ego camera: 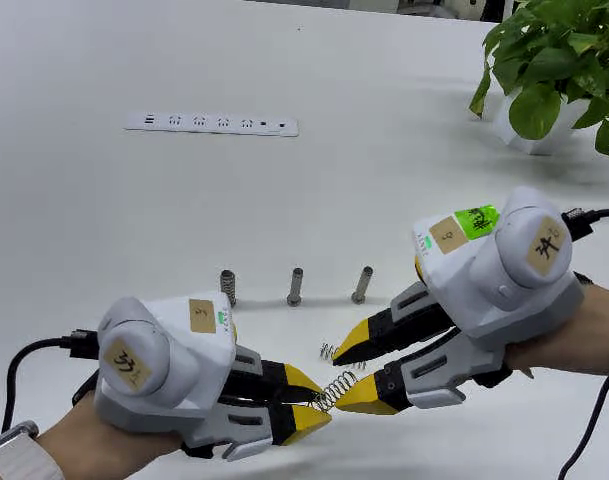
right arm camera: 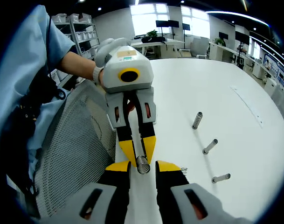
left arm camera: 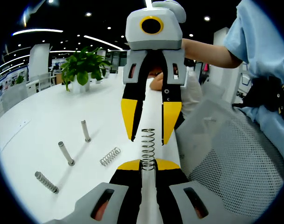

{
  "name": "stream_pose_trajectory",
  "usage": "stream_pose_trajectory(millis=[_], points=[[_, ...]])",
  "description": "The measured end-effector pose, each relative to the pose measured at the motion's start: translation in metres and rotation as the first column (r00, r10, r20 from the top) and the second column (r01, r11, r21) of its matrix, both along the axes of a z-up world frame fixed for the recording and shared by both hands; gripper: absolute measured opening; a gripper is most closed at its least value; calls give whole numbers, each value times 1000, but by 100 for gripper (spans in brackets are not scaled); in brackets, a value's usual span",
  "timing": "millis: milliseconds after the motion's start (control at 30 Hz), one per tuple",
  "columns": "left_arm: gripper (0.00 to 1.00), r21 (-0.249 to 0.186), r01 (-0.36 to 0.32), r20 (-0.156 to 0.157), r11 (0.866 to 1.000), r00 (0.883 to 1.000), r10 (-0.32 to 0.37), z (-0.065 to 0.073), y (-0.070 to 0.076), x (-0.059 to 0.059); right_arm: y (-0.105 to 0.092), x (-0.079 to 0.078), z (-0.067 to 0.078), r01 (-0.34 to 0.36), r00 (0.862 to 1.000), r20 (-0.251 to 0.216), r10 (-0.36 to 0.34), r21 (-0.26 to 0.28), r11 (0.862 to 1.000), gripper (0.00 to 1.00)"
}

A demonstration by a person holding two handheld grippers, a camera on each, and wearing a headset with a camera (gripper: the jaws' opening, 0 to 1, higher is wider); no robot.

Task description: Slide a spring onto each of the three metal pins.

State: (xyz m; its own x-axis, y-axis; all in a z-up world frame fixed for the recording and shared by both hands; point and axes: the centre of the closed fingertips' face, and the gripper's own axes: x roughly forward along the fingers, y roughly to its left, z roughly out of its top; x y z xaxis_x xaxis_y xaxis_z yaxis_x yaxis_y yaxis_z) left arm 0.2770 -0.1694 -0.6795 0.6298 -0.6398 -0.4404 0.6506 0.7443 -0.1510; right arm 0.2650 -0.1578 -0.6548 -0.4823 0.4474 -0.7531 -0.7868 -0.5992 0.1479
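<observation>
The left gripper [ego camera: 312,400] pinches a held spring [ego camera: 336,388] at its tips. The right gripper [ego camera: 346,378] is spread around that spring's free end. Just beyond, a loose spring [ego camera: 329,351] lies on the white table [ego camera: 104,220]. Farther back stand the sprung pin [ego camera: 227,287] and two bare pins [ego camera: 295,286], then a power strip [ego camera: 211,123] and a potted plant [ego camera: 559,60].

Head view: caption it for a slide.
Left hand-held gripper presents a spring to the open right hand-held gripper; one pin already loaded.

Open-plan office, long white desk [ego camera: 84,230], power strip [ego camera: 212,123], potted plant [ego camera: 559,60], distant monitors [right arm camera: 161,23], shelves [right arm camera: 79,30], ceiling strip lights [left arm camera: 37,31]
</observation>
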Motion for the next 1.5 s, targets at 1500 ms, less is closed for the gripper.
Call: stream_pose_trajectory(millis=[1500], points=[[10,-51,-60,-5,997,998,60,8,3,3,6,-1,-8,-45,999,-4,45,-53,998,12]])
